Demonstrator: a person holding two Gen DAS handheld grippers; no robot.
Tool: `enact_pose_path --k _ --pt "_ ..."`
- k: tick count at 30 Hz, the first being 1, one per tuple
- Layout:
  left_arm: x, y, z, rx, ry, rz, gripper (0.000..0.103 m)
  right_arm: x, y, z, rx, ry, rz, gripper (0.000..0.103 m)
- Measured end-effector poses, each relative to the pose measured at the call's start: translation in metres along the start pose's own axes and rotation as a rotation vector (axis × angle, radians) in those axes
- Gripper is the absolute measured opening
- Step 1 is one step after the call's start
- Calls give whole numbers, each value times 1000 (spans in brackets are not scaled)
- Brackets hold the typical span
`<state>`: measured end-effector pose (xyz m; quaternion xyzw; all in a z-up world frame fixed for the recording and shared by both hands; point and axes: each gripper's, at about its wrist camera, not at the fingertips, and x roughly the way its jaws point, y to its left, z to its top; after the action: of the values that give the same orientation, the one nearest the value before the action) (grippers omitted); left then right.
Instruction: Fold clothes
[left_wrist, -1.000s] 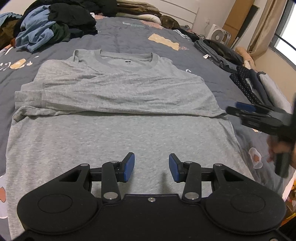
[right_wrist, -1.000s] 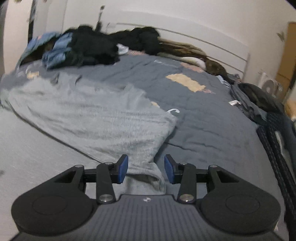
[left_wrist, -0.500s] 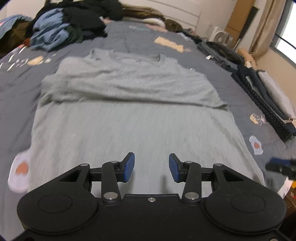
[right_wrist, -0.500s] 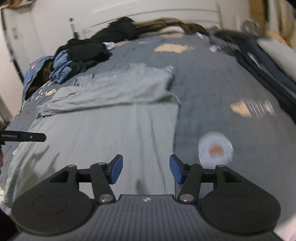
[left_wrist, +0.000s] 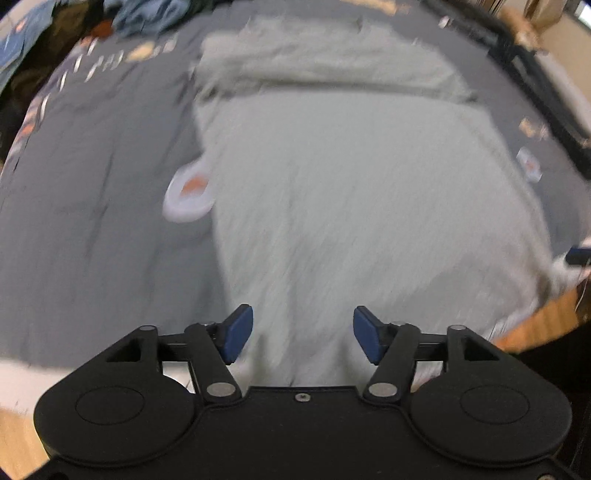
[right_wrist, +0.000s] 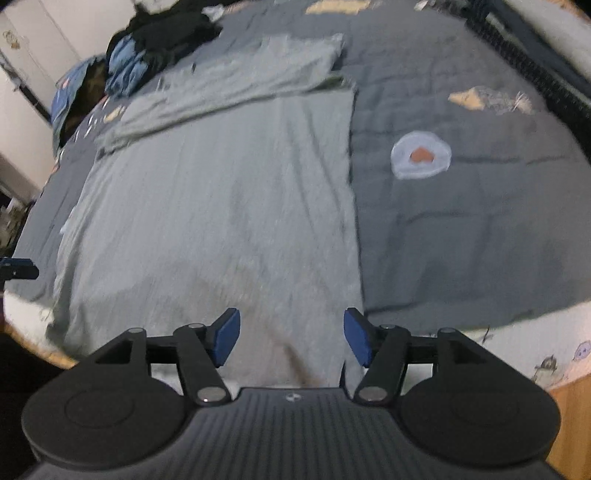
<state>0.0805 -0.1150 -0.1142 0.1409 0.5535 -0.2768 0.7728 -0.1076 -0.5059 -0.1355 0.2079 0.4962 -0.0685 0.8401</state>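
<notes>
Grey shirt (left_wrist: 362, 206) lies flat on the dark grey bedspread (left_wrist: 92, 221), sleeves folded across its upper part and its hem at the near bed edge. The left gripper (left_wrist: 303, 334) hangs over the shirt's lower left part with its blue pads spread wide and empty. The right gripper (right_wrist: 291, 336), equally wide and empty, hangs over the lower right corner.

Shirt (right_wrist: 221, 192) flat on bed (right_wrist: 461, 229), sleeves folded across its far part. Clothes pile (right_wrist: 155, 48) behind shirt, far left. Left tool (left_wrist: 303, 338) over shirt's near-left hem; right tool (right_wrist: 291, 338) over near-right hem.
</notes>
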Motion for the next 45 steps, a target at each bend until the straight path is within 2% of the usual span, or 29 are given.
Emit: enact_pose_path --k 6,8,12,17,20,26,31,32,33,34,35,36,45 --pt "19 14 -18 48 183 25 60 13 -4 -3 7 116 -14 61" --pt "26 15 -24 80 220 38 59 17 -6 -4 11 160 -17 61" --pt "40 15 -30 106 257 64 57 22 -8 -7 -3 209 -24 62" --pt "50 17 -28 99 260 56 55 32 -10 -11 -9 243 -50 62" --pt "58 20 -28 103 297 61 27 39 -13 -11 4 269 -65 62" --pt "65 27 -29 86 336 61 27 49 -18 -16 16 310 -96 62" --pt "67 23 -32 119 348 63 25 62 -15 -21 -3 339 -104 60" --pt "66 22 -32 120 341 60 16 61 -13 -22 -21 332 -107 57" --pt "65 22 -32 120 334 57 9 61 -12 -23 -32 325 -102 48" --pt "64 21 -32 121 327 53 7 58 -13 -24 -28 313 -78 39" --pt "63 20 -32 121 319 50 6 55 -15 -24 -13 301 -63 16" --pt "62 20 -32 121 312 47 5 51 -18 -24 7 282 -32 8" --pt "4 35 -9 74 148 -21 5 0 -23 -12 136 91 173 8"
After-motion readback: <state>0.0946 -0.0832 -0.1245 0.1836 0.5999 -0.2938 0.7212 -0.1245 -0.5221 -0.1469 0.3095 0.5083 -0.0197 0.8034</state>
